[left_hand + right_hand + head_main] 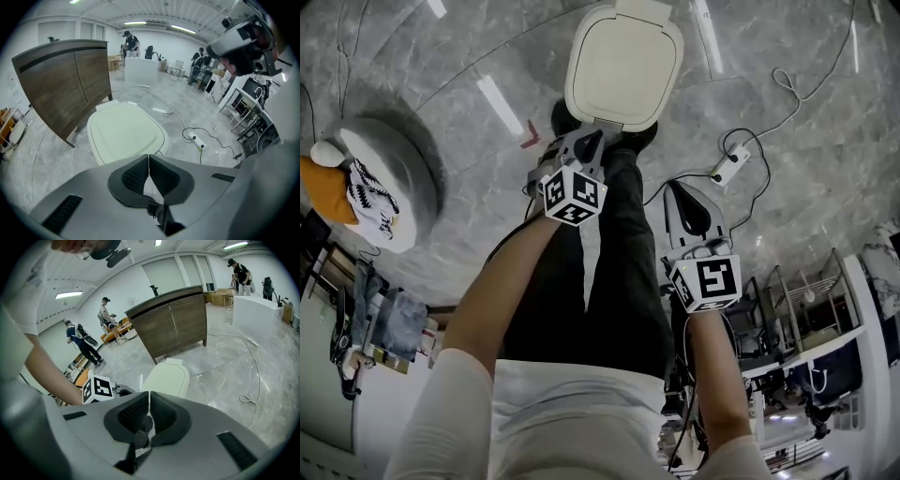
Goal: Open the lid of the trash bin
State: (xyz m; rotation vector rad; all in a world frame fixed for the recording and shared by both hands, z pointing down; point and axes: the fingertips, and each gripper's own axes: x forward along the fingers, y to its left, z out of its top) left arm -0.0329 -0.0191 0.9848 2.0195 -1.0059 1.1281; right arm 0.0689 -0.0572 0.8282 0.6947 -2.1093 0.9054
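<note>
Lid [124,132] near, perhaps under, left claw [149,158]

The lid [623,64] of the trash bin is cream, the floor [787,159] grey with pale marble veining, the cabinet [70,79] dark brown wood-grain, and the left gripper [589,142] and right gripper [684,199] light grey with dark textured pads and black-and-white square-patterned cubes.

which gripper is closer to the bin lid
The left gripper: its tips sit right at the near edge of the cream lid, while the right gripper hangs farther back beside the person's leg.
</note>
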